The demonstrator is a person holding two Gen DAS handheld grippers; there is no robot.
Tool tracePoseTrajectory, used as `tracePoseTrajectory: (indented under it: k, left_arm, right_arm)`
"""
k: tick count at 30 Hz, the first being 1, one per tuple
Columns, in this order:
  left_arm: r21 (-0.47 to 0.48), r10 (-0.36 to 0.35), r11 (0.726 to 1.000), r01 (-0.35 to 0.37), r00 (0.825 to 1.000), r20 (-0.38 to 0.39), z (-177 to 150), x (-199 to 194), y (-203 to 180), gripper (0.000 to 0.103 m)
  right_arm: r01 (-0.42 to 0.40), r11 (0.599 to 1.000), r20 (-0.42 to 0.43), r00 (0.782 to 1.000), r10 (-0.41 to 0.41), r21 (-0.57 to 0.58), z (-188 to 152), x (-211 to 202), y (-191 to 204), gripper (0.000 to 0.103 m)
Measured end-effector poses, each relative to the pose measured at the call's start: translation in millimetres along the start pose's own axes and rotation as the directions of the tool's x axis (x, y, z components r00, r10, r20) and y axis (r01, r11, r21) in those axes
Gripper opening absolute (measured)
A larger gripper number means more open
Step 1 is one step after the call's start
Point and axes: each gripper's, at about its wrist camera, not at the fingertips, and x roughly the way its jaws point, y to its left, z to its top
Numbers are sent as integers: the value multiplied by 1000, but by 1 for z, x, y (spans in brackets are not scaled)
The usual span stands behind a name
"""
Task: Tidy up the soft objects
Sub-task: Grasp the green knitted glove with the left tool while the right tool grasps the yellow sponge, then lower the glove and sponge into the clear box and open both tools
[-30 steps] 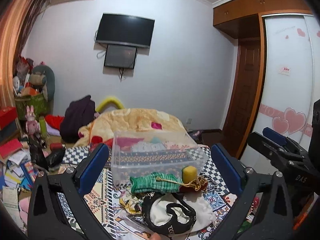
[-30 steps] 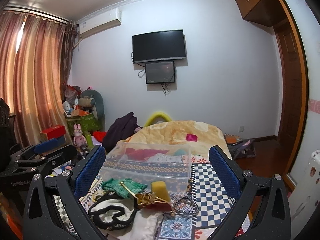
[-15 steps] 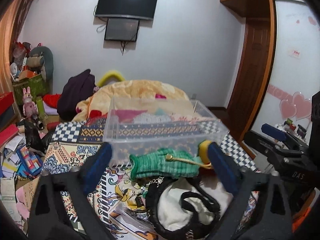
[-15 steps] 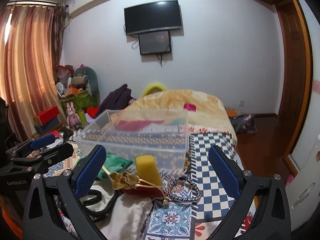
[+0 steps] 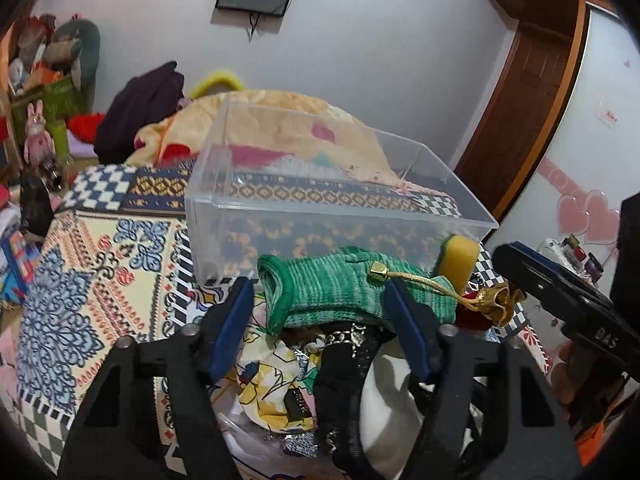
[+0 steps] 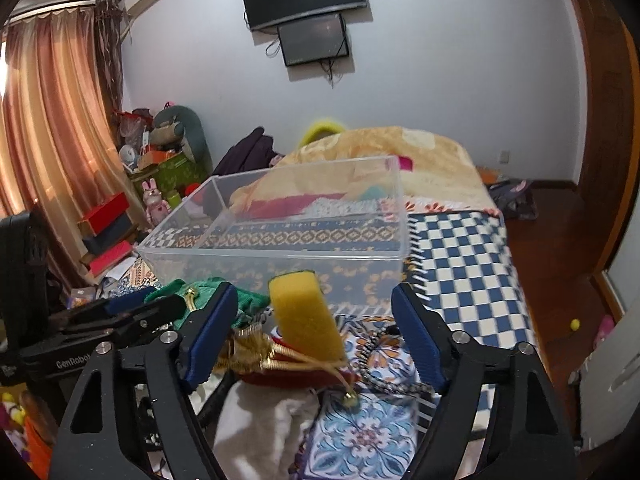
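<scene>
A pile of soft things lies on the patterned bed in front of a clear plastic box [image 5: 320,216], which also shows in the right wrist view [image 6: 280,236]. My left gripper [image 5: 320,312] is open, its blue fingers on either side of a green knitted cloth [image 5: 344,292]. My right gripper [image 6: 312,320] is open around an upright yellow sponge [image 6: 304,316], which also shows in the left wrist view [image 5: 460,256]. A red and gold drawstring pouch [image 6: 280,364] lies under the sponge. White cloth with a black strap [image 5: 384,408] lies lower in the pile.
A crumpled yellow blanket [image 6: 384,156] and dark clothes [image 5: 140,108] lie behind the box. A beaded bracelet [image 6: 380,356] lies right of the sponge. Toys and boxes [image 6: 152,176] crowd the left side. A wardrobe door [image 5: 592,160] stands to the right.
Both grippers have moved forward and down to the pile. The left fingers now flank the green cloth and the right fingers flank the yellow sponge. The jaws look narrower than before.
</scene>
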Motion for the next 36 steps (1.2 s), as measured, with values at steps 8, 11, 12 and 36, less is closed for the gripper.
tracePoseTrajectory:
  k: [8, 11, 12, 36]
  left_arm:
    - [-4, -23, 1000, 23, 999, -21, -2, 7, 2, 45]
    - [7, -19, 1000, 19, 1000, -3, -3, 1, -2, 29]
    - [12, -16, 1000, 16, 1000, 4, -3, -1, -4, 24]
    - [33, 65, 997, -75, 969, 239, 46, -78, -13, 16]
  right_arm:
    - [-21, 1000, -85, 996, 21, 2, -6, 26, 2, 43]
    - [-23, 1000, -82, 996, 24, 10, -8, 24, 1, 33]
    - [-20, 1000, -79, 997, 21, 11, -6, 24, 1, 32]
    - [20, 998, 127, 992, -13, -52, 40, -31, 3, 29]
